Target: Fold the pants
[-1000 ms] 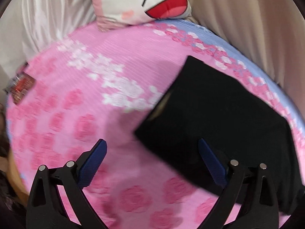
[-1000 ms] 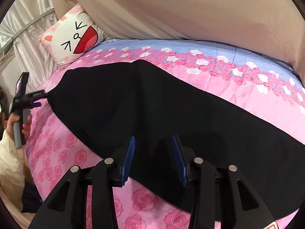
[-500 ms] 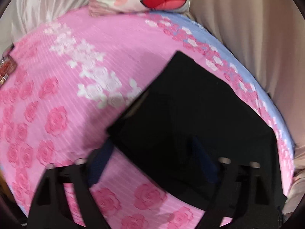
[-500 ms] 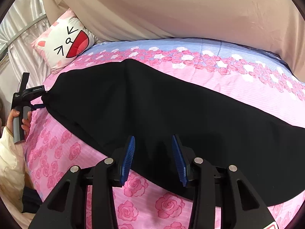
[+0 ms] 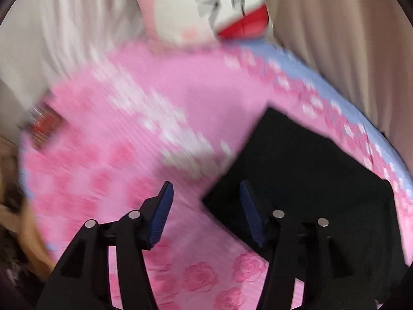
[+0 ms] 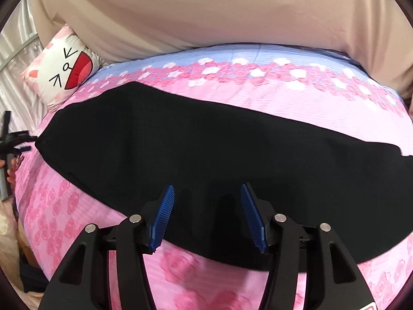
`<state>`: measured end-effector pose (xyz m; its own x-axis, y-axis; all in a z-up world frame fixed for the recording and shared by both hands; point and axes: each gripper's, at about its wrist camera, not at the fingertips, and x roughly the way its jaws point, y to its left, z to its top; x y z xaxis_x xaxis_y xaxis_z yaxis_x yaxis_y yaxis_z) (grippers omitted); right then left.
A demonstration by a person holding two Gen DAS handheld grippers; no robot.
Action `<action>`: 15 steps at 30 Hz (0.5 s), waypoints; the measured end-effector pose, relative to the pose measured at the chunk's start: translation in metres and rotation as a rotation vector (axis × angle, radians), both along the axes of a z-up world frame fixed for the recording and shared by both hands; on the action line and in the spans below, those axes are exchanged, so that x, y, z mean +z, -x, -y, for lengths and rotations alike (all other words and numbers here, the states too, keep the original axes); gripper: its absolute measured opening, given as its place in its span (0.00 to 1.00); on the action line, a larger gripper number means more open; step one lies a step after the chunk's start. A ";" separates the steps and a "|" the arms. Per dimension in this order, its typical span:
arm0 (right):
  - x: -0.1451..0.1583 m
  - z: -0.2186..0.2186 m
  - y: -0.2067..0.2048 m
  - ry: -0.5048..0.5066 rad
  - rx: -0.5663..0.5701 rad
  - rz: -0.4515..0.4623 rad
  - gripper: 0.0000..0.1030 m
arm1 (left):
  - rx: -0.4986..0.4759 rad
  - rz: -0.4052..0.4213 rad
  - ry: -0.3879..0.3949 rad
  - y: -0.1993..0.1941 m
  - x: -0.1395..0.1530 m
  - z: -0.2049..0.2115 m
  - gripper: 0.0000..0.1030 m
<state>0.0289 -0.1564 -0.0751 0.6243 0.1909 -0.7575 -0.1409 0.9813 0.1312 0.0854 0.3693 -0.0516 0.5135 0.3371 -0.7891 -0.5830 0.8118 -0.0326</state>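
Black pants (image 6: 206,144) lie flat along the pink rose bedspread (image 6: 77,206), folded lengthwise, waist end at the left. In the left wrist view the waist end (image 5: 304,170) shows at the right. My left gripper (image 5: 206,206) is open and empty just beyond the near waist corner; it also shows at the far left of the right wrist view (image 6: 15,142). My right gripper (image 6: 206,206) is open and empty, hovering over the near edge of the pants around mid-length.
A white cartoon-face pillow (image 6: 64,69) lies at the head of the bed, also in the left wrist view (image 5: 206,13). A beige curtain (image 6: 206,13) hangs behind the bed. A small red packet (image 5: 44,126) lies at the bed's left edge.
My left gripper has pulled back off the waist end and narrowed its opening; that view is motion-blurred. My right gripper has opened wider and shifted rightwards along the pants.
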 end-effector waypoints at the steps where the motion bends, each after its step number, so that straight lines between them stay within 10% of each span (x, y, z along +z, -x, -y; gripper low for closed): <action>1: 0.002 0.008 0.004 0.001 -0.013 0.012 0.52 | 0.009 0.004 -0.042 0.003 0.008 0.005 0.60; 7: 0.016 0.106 0.027 0.036 -0.243 0.071 0.51 | -0.153 0.015 -0.086 -0.004 0.028 0.070 0.83; 15: 0.031 0.286 0.045 0.114 -0.532 0.044 0.68 | -0.374 -0.062 -0.032 -0.034 -0.010 0.189 0.83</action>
